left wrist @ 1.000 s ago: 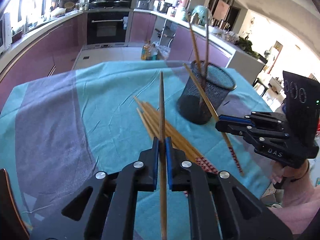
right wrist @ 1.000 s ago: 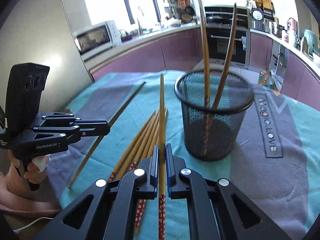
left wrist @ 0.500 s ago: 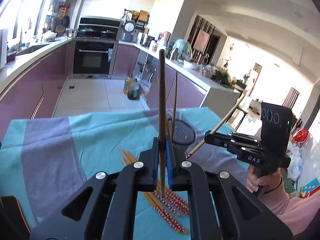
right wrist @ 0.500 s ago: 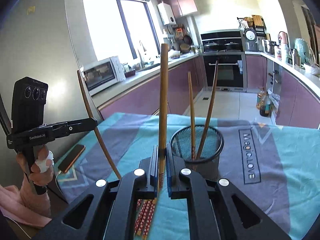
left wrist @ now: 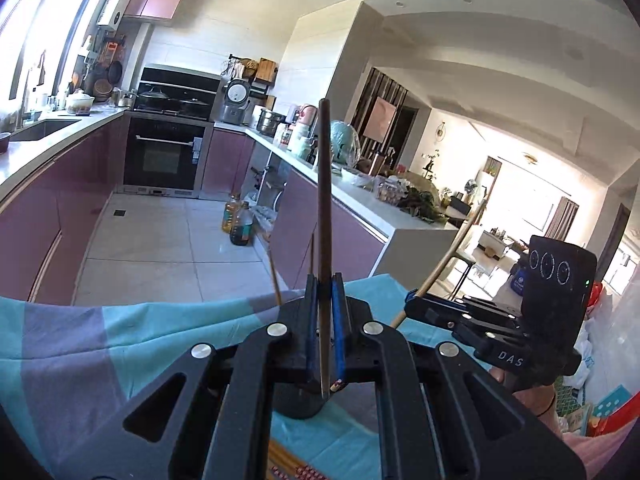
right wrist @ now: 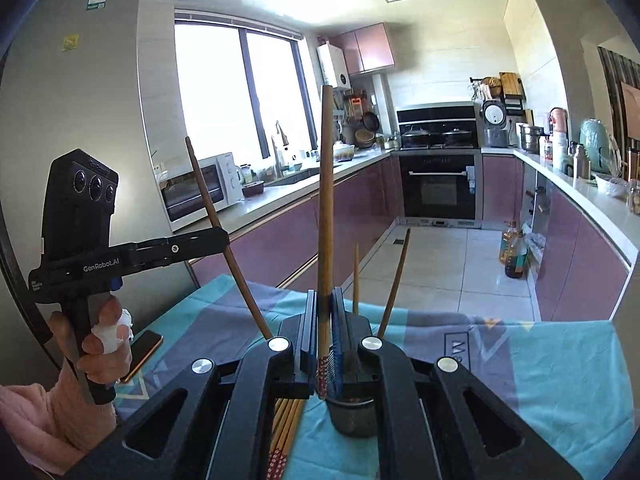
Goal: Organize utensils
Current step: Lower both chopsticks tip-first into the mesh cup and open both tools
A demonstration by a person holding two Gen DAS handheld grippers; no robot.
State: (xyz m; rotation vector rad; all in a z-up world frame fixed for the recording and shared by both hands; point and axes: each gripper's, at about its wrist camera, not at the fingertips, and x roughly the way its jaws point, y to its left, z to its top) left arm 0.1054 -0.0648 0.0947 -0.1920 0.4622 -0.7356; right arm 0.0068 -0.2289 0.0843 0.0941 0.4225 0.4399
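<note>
In the left wrist view my left gripper (left wrist: 324, 285) is shut on a dark wooden chopstick (left wrist: 323, 184) that stands nearly upright. Under its jaws shows part of the black mesh holder (left wrist: 298, 406), with two chopsticks rising from it. To the right, my right gripper (left wrist: 410, 306) is shut on a pale chopstick (left wrist: 452, 252) that slants up to the right. In the right wrist view the right gripper (right wrist: 324, 297) clamps that chopstick (right wrist: 326, 200) just above its red-patterned end, over the holder (right wrist: 352, 420). The left gripper (right wrist: 223, 239) is high at the left. Loose chopsticks (right wrist: 286, 426) lie on the cloth.
A teal and grey tablecloth (right wrist: 540, 360) covers the table. A phone (right wrist: 144, 352) lies near its left edge, by a person's hand (right wrist: 104, 344). Beyond the table are purple kitchen cabinets (left wrist: 52, 208), an oven and oil bottles (left wrist: 240, 224) on the floor.
Both grippers have risen off the table with a chopstick each and tipped upward. The holder and loose chopsticks have dropped to the bottom of both views.
</note>
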